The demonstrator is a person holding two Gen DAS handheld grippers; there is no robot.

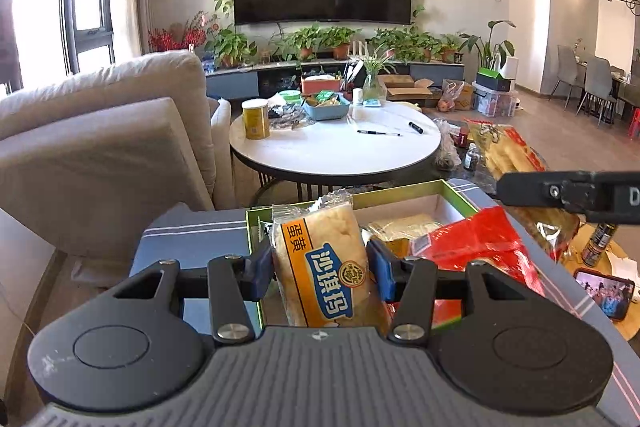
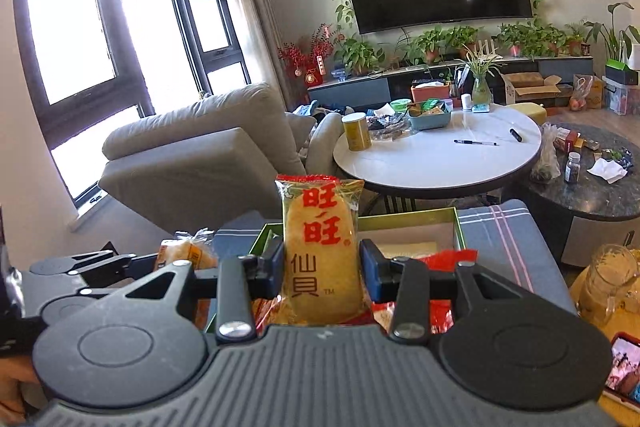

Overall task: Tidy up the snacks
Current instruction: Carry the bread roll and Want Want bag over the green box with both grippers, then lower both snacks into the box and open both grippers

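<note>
My left gripper (image 1: 320, 269) is shut on an orange-and-blue sachima cake packet (image 1: 320, 259), held upright over the green-rimmed box (image 1: 400, 190). My right gripper (image 2: 320, 267) is shut on a yellow-and-red Want Want rice cracker packet (image 2: 320, 247), also upright above the same box (image 2: 412, 217). The box holds more packets, among them a red bag (image 1: 476, 239). The right gripper's finger (image 1: 568, 193) shows at the right of the left wrist view. The left gripper (image 2: 120, 261) with its sachima packet (image 2: 188, 253) shows at the left of the right wrist view.
The box sits on a blue striped cloth (image 1: 192, 239). Beyond stand a white round table (image 1: 336, 143) with a yellow can (image 1: 255, 119) and a blue tray, a grey sofa (image 1: 100, 139), and a dark round table (image 2: 592, 187). A phone (image 1: 604, 293) lies at right.
</note>
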